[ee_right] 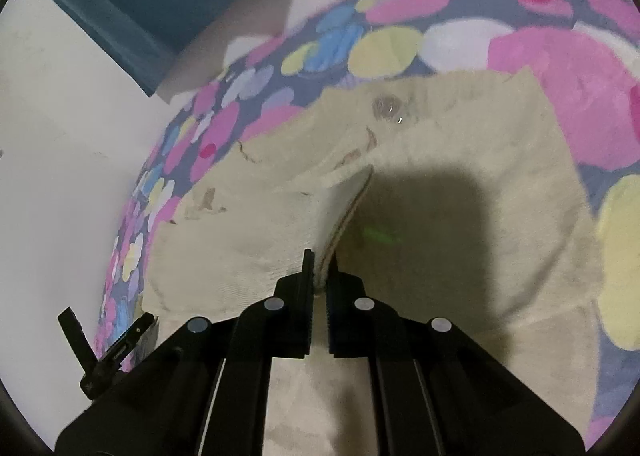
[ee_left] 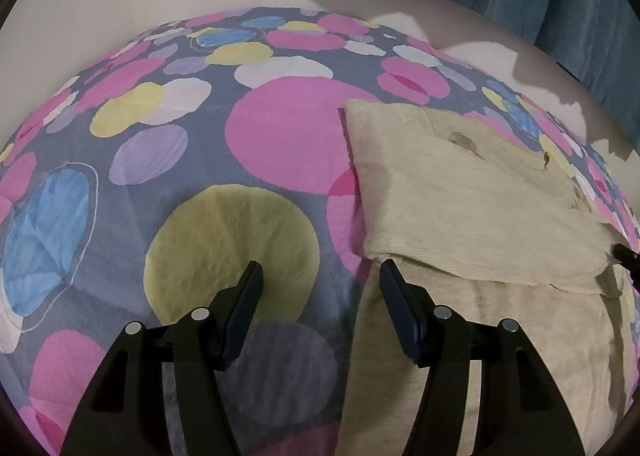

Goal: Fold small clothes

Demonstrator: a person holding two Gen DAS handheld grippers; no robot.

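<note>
The cream garment (ee_left: 472, 192) runs off the frame's lower edge in both views.

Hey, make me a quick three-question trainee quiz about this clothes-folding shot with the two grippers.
1. True or false: the left gripper is clamped on the cream garment.
2. Which gripper pinches the garment's folded edge? A) left B) right C) neither
3. Fill in: the garment lies on a ____-patterned bedsheet.

Key: 1. False, its jaws are spread and empty. 2. B, the right gripper. 3. Circle.
</note>
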